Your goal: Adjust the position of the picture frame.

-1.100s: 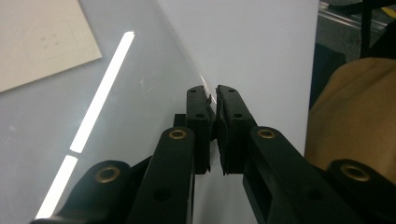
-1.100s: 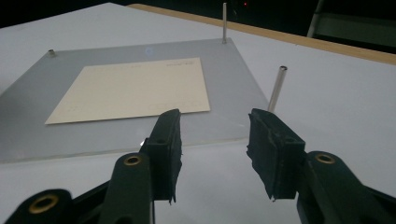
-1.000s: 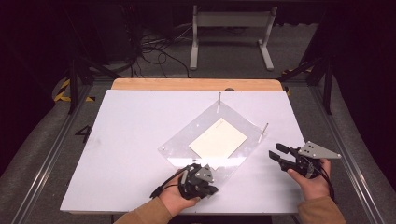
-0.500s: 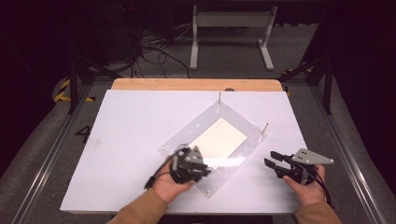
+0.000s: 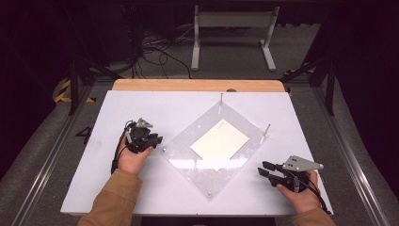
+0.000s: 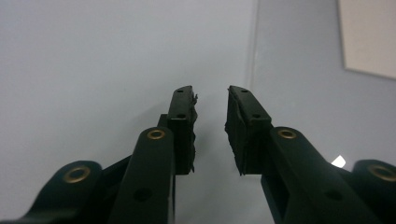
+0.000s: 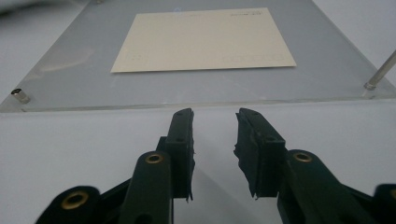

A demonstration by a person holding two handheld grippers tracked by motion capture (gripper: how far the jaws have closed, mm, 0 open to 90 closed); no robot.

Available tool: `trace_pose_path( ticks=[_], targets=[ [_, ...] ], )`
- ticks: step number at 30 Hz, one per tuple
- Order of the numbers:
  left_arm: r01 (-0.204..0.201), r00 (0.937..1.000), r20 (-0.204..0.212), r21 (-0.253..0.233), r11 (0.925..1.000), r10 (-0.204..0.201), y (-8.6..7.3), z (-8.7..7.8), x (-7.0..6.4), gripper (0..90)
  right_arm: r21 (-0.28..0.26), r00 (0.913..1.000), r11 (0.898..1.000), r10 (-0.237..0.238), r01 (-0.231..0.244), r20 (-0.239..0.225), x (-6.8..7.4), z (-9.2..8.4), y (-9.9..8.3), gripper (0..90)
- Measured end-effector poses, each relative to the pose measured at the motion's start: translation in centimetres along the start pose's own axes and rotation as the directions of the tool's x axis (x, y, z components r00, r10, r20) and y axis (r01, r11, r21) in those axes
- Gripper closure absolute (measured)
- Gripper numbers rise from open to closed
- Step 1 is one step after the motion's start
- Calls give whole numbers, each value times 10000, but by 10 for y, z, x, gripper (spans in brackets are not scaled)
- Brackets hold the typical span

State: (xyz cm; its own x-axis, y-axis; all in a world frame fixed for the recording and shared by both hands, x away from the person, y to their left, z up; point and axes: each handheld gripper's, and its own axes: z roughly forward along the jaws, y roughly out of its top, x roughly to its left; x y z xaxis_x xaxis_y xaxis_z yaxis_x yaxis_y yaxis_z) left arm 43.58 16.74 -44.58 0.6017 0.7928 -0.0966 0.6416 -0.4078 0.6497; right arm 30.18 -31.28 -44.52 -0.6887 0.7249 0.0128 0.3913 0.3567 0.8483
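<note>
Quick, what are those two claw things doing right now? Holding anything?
Left gripper: jaws open, holding nothing, over the white table.
Right gripper: jaws open, holding nothing, facing the clear plate.

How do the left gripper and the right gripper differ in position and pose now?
The left gripper is at the clear plate's left corner; the right gripper sits nearer the person, off its right edge. The left points right, the right points left. Both are open and hold nothing.

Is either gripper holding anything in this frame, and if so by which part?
Nothing is held. The left gripper and the right gripper both have their jaws apart with nothing between them, short of the clear plate.
</note>
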Motion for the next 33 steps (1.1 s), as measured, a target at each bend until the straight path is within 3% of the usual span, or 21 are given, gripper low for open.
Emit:
trace_pose_path(
  ticks=[3,4,5,7,9,10,11,13,14,15,17,18,19,20,23,24,26,28,30,31,33],
  targets=[
    [-178,9997,180,431,9989,170,0,7,-1,802,8,10000,10000,22,-22,-42,1,-1,-1,691],
    [-282,9977,629,567,9980,246,1,7,-4,852,-16,10000,10000,91,-91,-4,1,-3,-2,698],
    [-282,9977,629,567,9980,246,1,7,-4,886,-16,10000,10000,91,-91,-4,1,-3,-2,698],
    [-1011,9948,203,741,9921,998,2,9,-15,899,-96,9997,9997,227,-226,31,-2,-6,-3,709],
    [-1097,9937,312,775,9909,1076,2,9,-17,900,-141,9995,9995,301,-299,86,-3,-7,-3,717],
    [-1246,9871,1122,902,9881,1142,2,8,-19,900,-150,9993,9992,364,-362,120,-4,-7,-3,724],
    [-1246,9871,1122,902,9881,1142,2,8,-19,900,-150,9993,9992,364,-362,120,-4,-7,-3,724],
    [-1692,9728,1786,1119,9792,1477,0,6,-27,900,-250,9977,9978,628,-621,265,-8,-10,-4,729],
    [-2375,9497,2402,1345,9620,2009,-3,3,-43,900,-329,9965,9964,789,-780,278,-10,-11,-4,737],
    [-2375,9497,2402,1345,9620,2009,-3,3,-43,900,-329,9965,9964,789,-780,278,-10,-11,-4,737],
    [-3099,9201,2947,1441,9398,2582,-6,1,-66,899,-409,9928,9932,1105,-1087,457,-17,-14,-6,735],
    [-3186,9142,3082,1454,9367,2631,-7,2,-73,900,-405,9913,9923,1193,-1171,548,-21,-14,-7,732],
    [-3186,9142,3082,1454,9367,2631,-7,2,-73,900,-405,9913,9923,1193,-1171,548,-21,-14,-7,732],
    [-3223,9044,3369,1370,9367,2619,-9,2,-83,900,-423,9885,9893,1418,-1396,533,-26,-13,-8,730],
    [-3453,8752,4006,1241,9303,2714,-11,2,-95,900,-332,9838,9878,1548,-1524,899,-35,-11,-9,722],
    [-3516,8714,4047,1205,9284,2774,-12,2,-97,899,-325,9820,9873,1582,-1557,1034,-38,-11,-9,713],
    [-3492,8744,3980,1189,9295,2776,-13,2,-99,898,-369,9803,9869,1601,-1568,1154,-41,-10,-8,701],
    [-3331,8810,3918,1159,9357,2651,-13,2,-97,855,-662,9693,9847,1705,-1612,1771,-56,-7,-3,670],
    [-3050,8930,3767,1041,9466,2463,-14,2,-93,799,-875,9590,9797,1947,-1801,2061,-68,-3,3,663],
    [-3014,8971,3666,996,9483,2467,-14,1,-92,786,-935,9543,9787,1993,-1826,2229,-75,0,7,655],
    [-2966,9050,3417,796,9517,2535,-13,-2,-91,761,-692,9418,9797,2000,-1882,2703,-89,8,16,679]
  ],
)
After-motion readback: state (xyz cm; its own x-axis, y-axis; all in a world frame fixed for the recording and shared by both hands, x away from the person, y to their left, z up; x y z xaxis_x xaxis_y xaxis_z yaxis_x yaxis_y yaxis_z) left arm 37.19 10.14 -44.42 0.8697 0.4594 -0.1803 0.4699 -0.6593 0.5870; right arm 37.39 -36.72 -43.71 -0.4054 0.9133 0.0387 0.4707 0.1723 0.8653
